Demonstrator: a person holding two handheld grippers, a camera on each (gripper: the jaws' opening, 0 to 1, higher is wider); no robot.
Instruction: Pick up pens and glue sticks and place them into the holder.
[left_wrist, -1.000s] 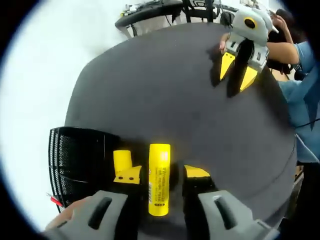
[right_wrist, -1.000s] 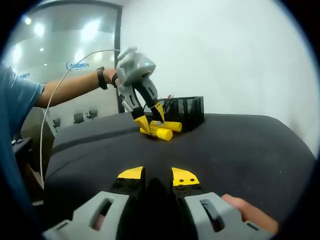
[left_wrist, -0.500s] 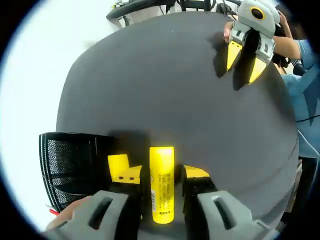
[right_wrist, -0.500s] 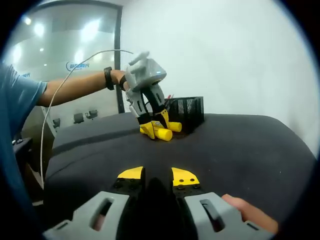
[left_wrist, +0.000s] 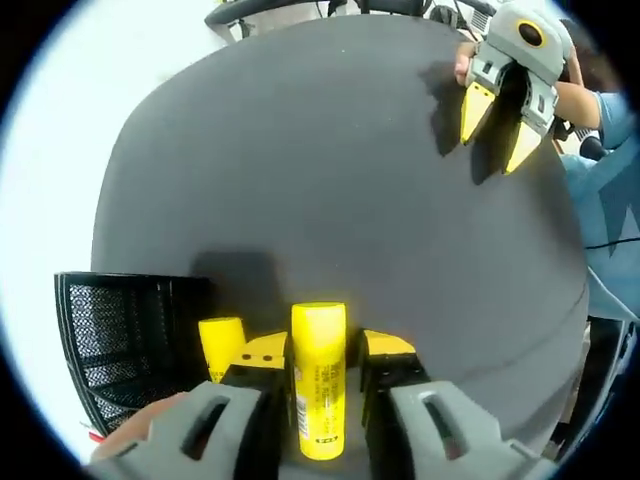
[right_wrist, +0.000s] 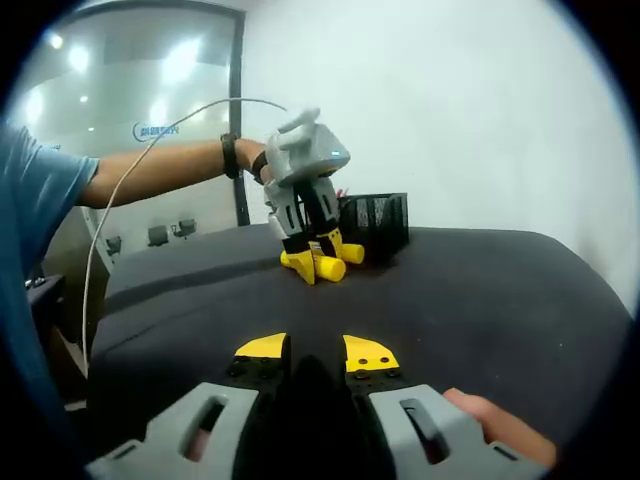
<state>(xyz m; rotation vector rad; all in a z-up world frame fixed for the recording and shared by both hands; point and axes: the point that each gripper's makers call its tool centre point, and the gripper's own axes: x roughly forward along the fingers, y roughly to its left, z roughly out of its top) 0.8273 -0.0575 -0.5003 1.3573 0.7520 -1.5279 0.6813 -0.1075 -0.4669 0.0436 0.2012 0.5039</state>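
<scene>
Yellow glue stick (left_wrist: 319, 375) lies on the dark surface (left_wrist: 330, 180) between the left hand-held gripper (left_wrist: 318, 352) jaws, which look nearly closed on it, just right of the black mesh holder (left_wrist: 110, 340). A second glue stick (left_wrist: 220, 345) lies beside it. Squeeze mid-barrel before lifting; the right hand-held gripper (right_wrist: 315, 352) hangs part-open, holding nothing

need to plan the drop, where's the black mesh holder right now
In the left gripper view the holder sits at lower left on the black table, beside a second glue stick.

Yellow glue stick (left_wrist: 319, 375) between jaws
</scene>
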